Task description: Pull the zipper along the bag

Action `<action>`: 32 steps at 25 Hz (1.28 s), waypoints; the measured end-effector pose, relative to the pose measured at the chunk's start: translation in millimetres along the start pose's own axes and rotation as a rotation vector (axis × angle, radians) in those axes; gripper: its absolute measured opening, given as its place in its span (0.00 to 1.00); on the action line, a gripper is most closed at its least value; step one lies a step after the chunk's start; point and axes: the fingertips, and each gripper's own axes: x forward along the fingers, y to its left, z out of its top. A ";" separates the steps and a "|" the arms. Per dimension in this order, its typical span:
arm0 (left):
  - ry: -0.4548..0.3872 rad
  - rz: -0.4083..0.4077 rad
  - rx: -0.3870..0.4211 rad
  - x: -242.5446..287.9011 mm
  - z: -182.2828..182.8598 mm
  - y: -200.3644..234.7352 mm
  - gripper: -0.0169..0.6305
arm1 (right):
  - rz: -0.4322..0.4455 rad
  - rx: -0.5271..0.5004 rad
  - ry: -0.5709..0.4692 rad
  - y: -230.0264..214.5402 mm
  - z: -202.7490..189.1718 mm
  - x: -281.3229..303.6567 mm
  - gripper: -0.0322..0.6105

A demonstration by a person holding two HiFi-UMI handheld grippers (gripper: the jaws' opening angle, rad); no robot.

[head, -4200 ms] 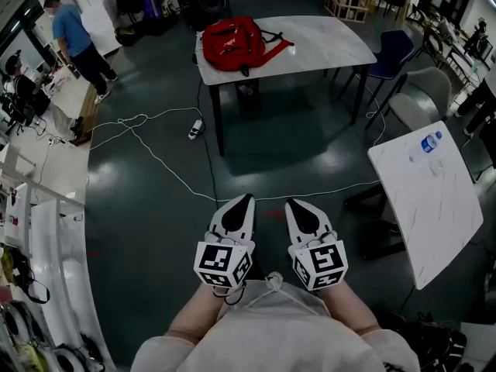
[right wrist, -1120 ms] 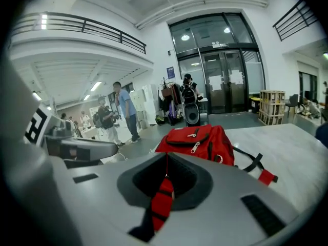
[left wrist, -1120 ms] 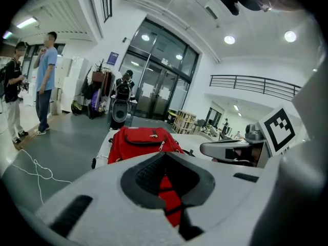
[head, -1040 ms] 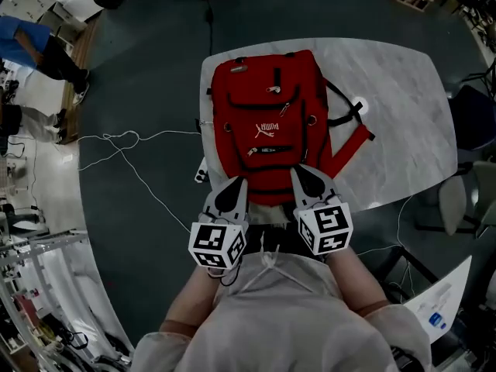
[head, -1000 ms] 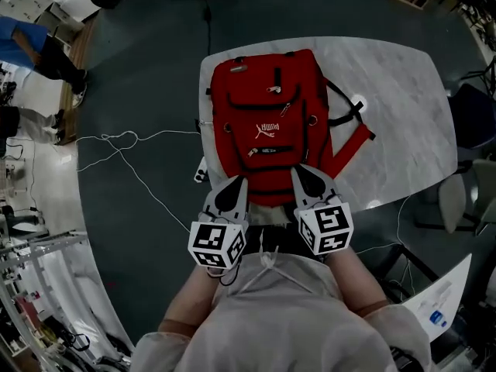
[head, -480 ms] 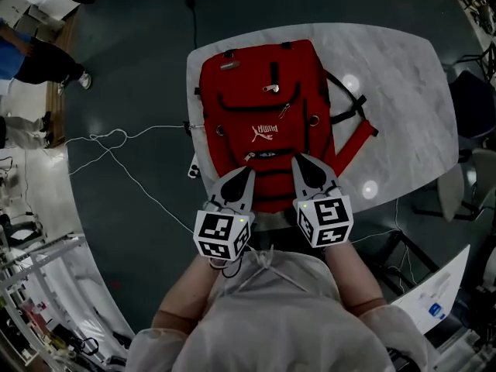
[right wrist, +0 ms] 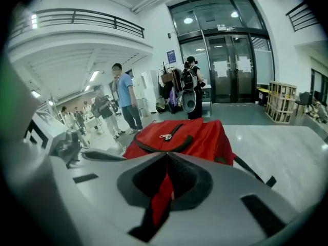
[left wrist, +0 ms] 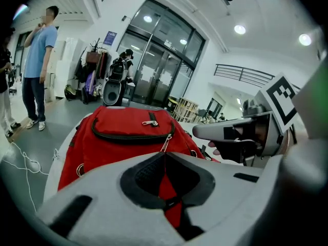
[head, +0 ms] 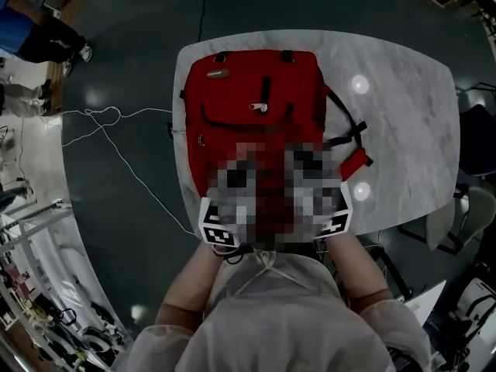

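A red backpack (head: 248,99) lies flat on the white marble table (head: 403,122), top end away from me. A silver zipper pull (head: 258,108) rests on its upper pocket. It shows in the left gripper view as the zipper pull (left wrist: 150,122) and in the right gripper view as the zipper pull (right wrist: 165,136). A second pull (left wrist: 166,141) hangs lower. My left gripper (left wrist: 165,154) and right gripper (right wrist: 167,155) hover side by side over the bag's near half, both shut with nothing between the jaws. In the head view a mosaic patch hides their jaws; only the marker cubes (head: 219,229) show.
Black shoulder straps (head: 345,134) trail off the bag's right side. A white cable (head: 116,118) loops over the dark floor left of the table. People stand at the far left (head: 39,29); one person (right wrist: 123,101) stands beyond the table. A chair (head: 477,122) is at the right.
Both grippers have moved forward, from the table's near edge to over the backpack's lower half. The table and bag now sit closer in the head view. Jaws stay shut.
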 end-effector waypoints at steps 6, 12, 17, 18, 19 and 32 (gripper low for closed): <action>0.021 0.008 -0.005 31.8 2.3 5.0 0.06 | 0.068 -0.055 0.033 -12.7 15.7 35.4 0.09; 0.071 -0.002 0.007 49.0 -3.6 6.6 0.14 | 0.094 -0.063 0.062 -20.6 16.3 58.2 0.09; 0.094 -0.024 0.013 60.0 -7.5 -0.5 0.20 | 0.098 -0.075 0.084 -22.7 9.6 65.5 0.09; 0.097 -0.024 0.013 61.6 -7.6 -1.0 0.20 | 0.097 -0.073 0.087 -23.2 8.7 66.2 0.09; 0.102 -0.026 0.012 62.9 -7.9 -1.1 0.20 | 0.095 -0.070 0.090 -23.8 7.8 66.9 0.09; 0.145 -0.039 0.123 67.0 -4.5 -12.6 0.06 | 0.099 -0.069 0.112 -24.6 2.1 72.0 0.09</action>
